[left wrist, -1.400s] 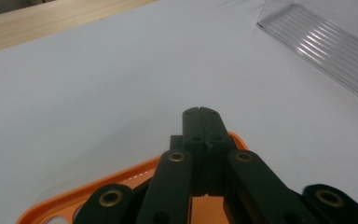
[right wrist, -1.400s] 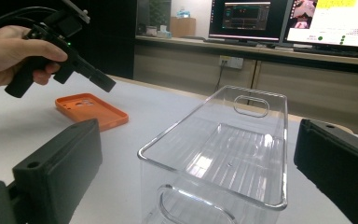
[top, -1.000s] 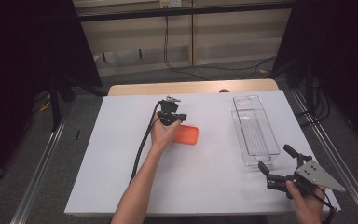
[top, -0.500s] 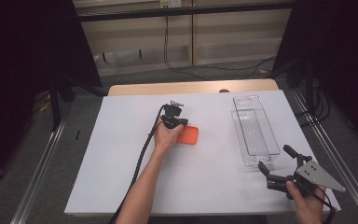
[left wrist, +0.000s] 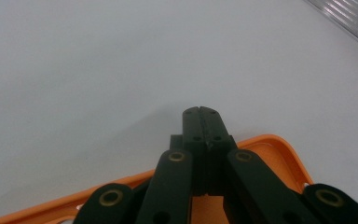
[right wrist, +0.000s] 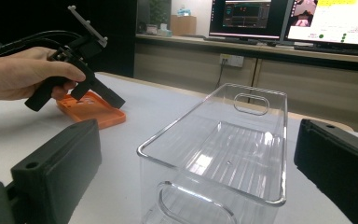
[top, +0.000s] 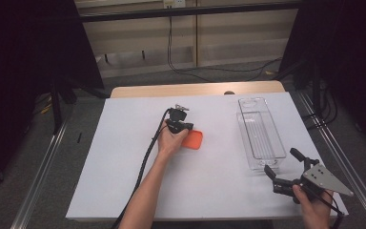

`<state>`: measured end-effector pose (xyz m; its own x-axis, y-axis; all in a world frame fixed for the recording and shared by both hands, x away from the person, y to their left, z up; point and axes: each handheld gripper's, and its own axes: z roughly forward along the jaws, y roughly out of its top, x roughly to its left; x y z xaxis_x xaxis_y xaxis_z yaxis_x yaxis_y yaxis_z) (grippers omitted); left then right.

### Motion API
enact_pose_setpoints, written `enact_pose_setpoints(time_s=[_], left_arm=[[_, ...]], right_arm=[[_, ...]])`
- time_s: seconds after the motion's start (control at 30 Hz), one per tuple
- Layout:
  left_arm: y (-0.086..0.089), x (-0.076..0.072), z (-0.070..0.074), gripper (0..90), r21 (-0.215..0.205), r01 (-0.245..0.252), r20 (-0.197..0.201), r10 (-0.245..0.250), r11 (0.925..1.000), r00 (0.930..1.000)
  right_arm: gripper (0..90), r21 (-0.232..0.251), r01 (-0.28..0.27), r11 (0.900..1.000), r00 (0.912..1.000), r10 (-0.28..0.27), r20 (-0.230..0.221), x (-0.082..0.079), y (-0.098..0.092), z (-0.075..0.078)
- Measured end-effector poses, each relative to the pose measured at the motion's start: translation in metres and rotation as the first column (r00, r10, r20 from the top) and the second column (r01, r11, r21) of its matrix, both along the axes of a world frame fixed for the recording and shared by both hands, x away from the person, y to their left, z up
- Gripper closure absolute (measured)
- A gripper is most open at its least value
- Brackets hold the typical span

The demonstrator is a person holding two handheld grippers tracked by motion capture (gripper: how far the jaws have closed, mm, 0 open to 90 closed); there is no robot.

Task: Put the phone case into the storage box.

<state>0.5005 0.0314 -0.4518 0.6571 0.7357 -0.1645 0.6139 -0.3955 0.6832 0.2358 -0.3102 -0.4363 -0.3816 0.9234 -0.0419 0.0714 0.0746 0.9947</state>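
Dim room, dark curtains left and right, pale wall panels and black cables at far side; monitors on a far counter in right gripper view. White tabletop [top: 124, 157] with wooden far edge, metal rails along both sides.

Left gripper [top: 185, 128] near tabletop centre, held in left hand [top: 170, 141], black cable trailing back toward near edge. Jaws pressed together, nothing between them in left gripper view, tips over bare white surface just past the tray edge. Left gripper [right wrist: 116, 101] angled down onto the tray in right gripper view.

Flat orange plastic tray with rounded corners [top: 193, 140] lying on tabletop centre, directly under and right of left gripper; raised rim [left wrist: 279, 144] showing both sides of the closed jaws. Whether jaw tips touch the tray, cannot tell.

Clear rectangular plastic bin with handle cut-outs [top: 259, 133] upright on right side of tabletop, long axis running near to far, empty, well apart from orange tray.

Right gripper [top: 280, 164] at near right corner, held in right hand [top: 312, 207], grey three-cornered plate on top. Jaws wide apart, holding nothing, pointing at near end of clear bin [right wrist: 214, 154], just short of it.
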Motion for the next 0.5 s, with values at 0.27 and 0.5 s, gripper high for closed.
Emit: enact_pose_setpoints(time_s=[0.27, 0.5], left_arm=[[0.0023, -0.0047, 0.0008, 90.0, -0.004, 0.019, -0.001, -0.019, 0.9998, 0.9998], [0.0048, -0.0093, 0.0012, 90.0, 0.006, 0.035, -0.008, -0.035, 0.9994, 0.9994]], right_arm=[[0.4, -0.002, -0.005, 1.000, 1.0000, 0.005, 0.001, 0.0004, 0.0006, -0.0003], [0.4, -0.004, -0.001, 1.000, 1.0000, 0.001, 0.002, 0.0003, 0.0006, -0.0002]])
